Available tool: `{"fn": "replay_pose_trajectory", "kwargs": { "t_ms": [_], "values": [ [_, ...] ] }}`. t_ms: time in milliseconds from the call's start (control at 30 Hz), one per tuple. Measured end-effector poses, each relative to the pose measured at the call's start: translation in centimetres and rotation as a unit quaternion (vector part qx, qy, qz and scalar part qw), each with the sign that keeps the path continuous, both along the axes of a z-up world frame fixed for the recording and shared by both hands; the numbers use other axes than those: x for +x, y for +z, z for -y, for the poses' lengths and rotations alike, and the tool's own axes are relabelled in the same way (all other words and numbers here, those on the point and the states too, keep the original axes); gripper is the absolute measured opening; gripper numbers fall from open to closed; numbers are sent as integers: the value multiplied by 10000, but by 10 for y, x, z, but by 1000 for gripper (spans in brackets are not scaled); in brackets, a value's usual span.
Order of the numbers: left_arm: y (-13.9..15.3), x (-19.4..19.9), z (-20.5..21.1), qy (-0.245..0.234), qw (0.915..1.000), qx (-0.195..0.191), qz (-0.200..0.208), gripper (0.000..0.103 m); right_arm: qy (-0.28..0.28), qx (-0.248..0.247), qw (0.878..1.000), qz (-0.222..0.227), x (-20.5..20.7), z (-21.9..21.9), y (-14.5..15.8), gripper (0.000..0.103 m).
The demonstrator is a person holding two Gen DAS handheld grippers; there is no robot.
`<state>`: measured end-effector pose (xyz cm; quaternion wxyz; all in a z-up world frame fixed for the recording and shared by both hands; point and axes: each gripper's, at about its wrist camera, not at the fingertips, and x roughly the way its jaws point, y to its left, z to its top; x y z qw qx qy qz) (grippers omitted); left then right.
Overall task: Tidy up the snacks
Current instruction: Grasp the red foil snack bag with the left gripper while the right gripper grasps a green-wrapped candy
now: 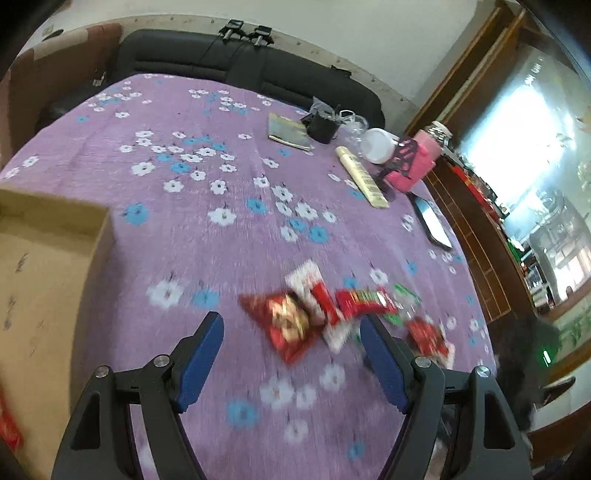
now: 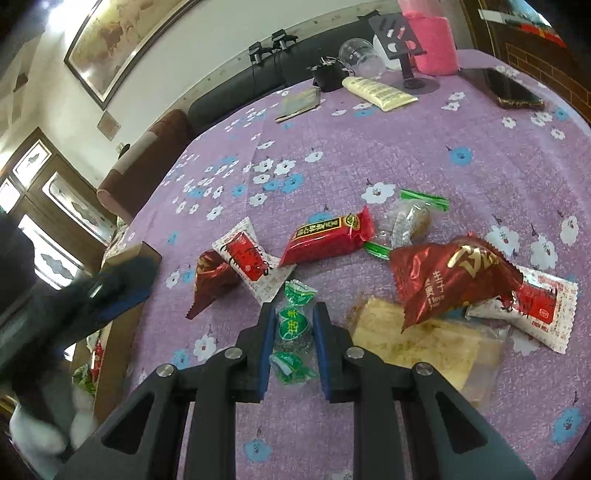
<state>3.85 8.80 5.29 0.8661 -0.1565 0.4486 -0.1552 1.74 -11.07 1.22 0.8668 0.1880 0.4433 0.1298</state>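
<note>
From the left wrist view, the left gripper hangs released, jaws wide and empty, over a round bench draped in a lilac cloth printed with white and blue flowers. A blurred cluster of red, white and green snack packets lies on the cloth just ahead of the fingertips. An open brown cardboard box stands at the left edge of the bench. At the far side sit a cream squeeze tube, a black cup, a pink cylindrical container and a dark phone. Behind the bench runs a black padded sofa against a pale wall; to the right is a wooden-framed glass cabinet.

From the right wrist view, the right gripper is clenched on a small green-and-clear wrapped candy, both blue pads pressing its sides just above the cloth. Around it lie a red rectangular bar packet, a crumpled dark red foil bag, a white-and-red sachet and a clear-wrapped beige cracker. The left gripper shows blurred at the left beside the box. A framed painting hangs on the wall.
</note>
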Motion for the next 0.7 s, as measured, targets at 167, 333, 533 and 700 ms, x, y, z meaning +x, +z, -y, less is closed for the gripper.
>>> {"fn": "replay_pose_trajectory", "kwargs": {
  "t_ms": [167, 333, 533, 700],
  "values": [
    [-16, 26, 22, -338, 9974, 637, 16, 63, -75, 144, 9999, -43, 1, 7, 1, 19],
    [-31, 7, 41, -923, 9861, 1380, -14, 28, -72, 188, 9998, -76, 2, 9, 1, 19],
    [-24, -20, 38, -1101, 9808, 1610, 82, 29, -54, 175, 9998, -91, 2, 7, 0, 19],
    [-33, -15, 46, -1085, 9796, 1688, 92, 43, -36, 140, 9998, -110, 2, 6, -1, 19]
  ]
}}
